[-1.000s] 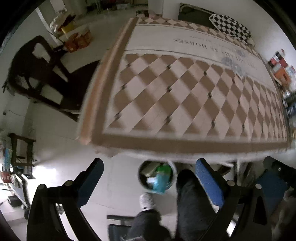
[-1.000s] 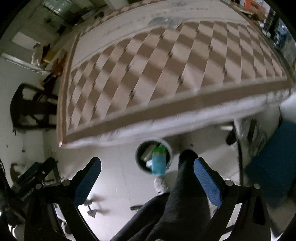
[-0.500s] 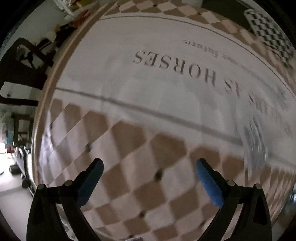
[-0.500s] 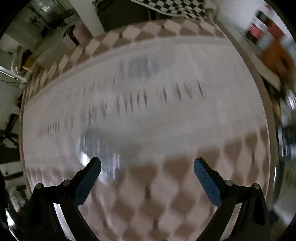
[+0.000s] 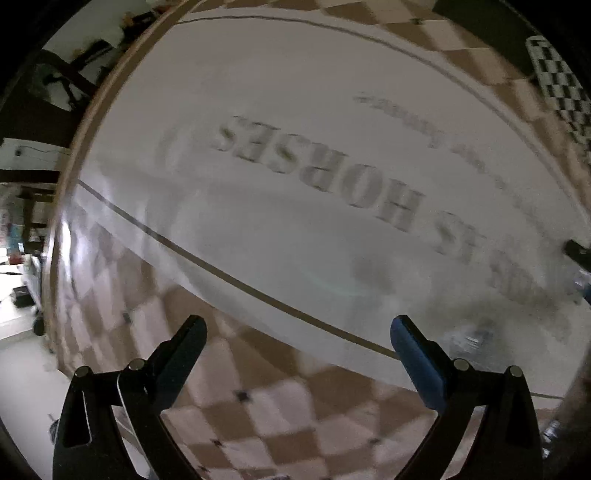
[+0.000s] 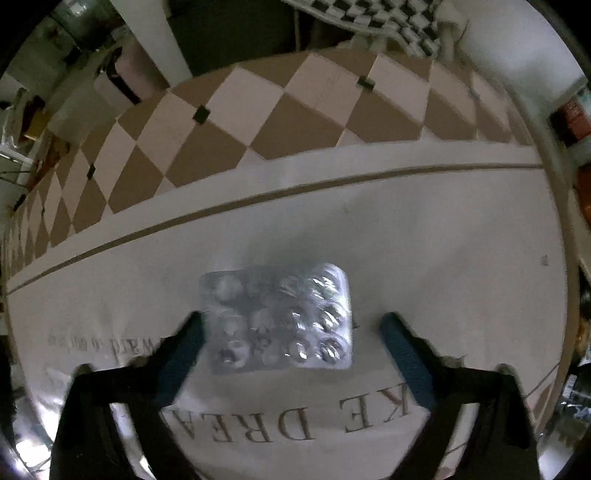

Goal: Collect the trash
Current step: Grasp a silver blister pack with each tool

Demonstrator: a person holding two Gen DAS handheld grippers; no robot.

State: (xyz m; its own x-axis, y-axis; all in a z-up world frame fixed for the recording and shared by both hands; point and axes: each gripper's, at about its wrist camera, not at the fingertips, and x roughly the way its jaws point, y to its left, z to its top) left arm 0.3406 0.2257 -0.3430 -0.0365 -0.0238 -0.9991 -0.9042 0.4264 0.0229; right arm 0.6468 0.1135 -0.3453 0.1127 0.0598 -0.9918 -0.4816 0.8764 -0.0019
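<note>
A silver blister pack (image 6: 279, 317) with several empty pockets lies flat on the white band of the tablecloth (image 6: 424, 258). My right gripper (image 6: 290, 328) is open just above it, its fingers on either side of the pack; its left fingertip (image 6: 184, 343) is close to the pack's left edge. My left gripper (image 5: 295, 336) is open and empty over the cloth near the "HORSES" print (image 5: 314, 173). A blurred shiny patch, perhaps the same pack (image 5: 469, 338), lies to the right of its right finger. The other gripper's tip (image 5: 578, 253) shows at the far right.
The cloth has brown and cream diamonds (image 6: 258, 110) around a white printed band. A dark chair (image 5: 48, 103) stands off the table's left side. A black-and-white checked cushion (image 6: 369, 18) lies beyond the far end. Shelved items (image 6: 572, 122) are at the right.
Both grippers have swung up from the bin on the floor and moved in low over the table. The right one has arrived over the blister pack.
</note>
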